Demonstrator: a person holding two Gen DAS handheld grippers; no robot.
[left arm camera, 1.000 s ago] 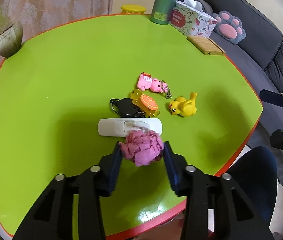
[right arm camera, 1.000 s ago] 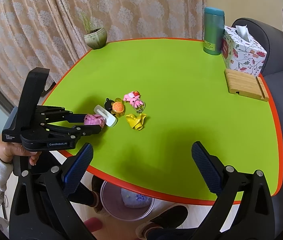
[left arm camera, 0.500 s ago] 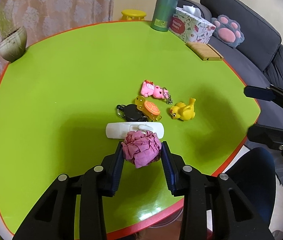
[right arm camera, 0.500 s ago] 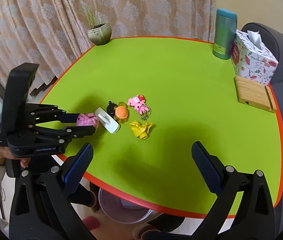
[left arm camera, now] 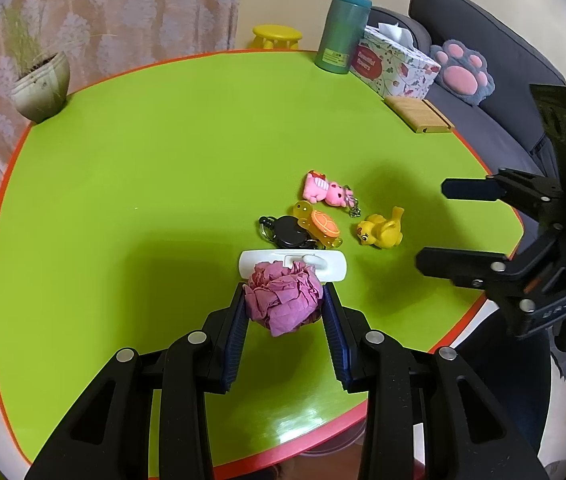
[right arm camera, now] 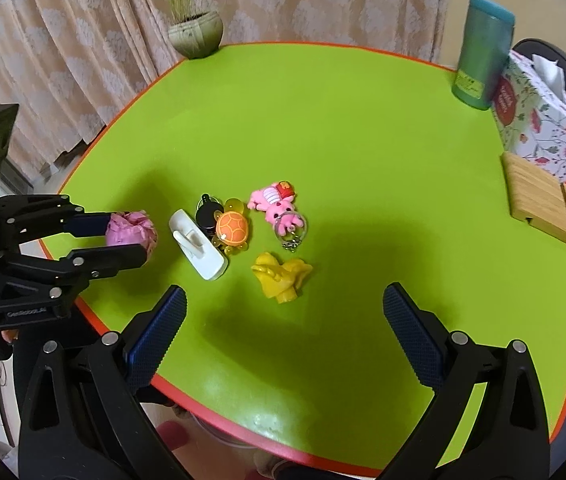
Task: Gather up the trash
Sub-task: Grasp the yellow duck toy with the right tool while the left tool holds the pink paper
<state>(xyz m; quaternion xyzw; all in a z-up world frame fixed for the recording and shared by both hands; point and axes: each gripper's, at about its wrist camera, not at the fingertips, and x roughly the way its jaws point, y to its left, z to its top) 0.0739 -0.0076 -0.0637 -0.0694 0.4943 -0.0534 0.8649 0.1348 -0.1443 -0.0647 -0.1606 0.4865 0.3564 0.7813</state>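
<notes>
Left wrist view: the left claw grips a crumpled pink paper ball between its blue pads, now pinched tighter than a second ago, the ball bulging above the pads; it sits just above the green surface near the front edge, in front of a white plastic hook; the trash looks secured and ready to carry away. The right claw has come in lower and closer over the surface, jaws wide apart and holding nothing, with a yellow duck toy just ahead of it. Beside the hook lie a black key reel, an orange turtle charm and a pink plush keyring. Hard to make out: whether the ball has lifted clear of the surface; a bin that showed under the front edge earlier is now almost wholly hidden.
</notes>
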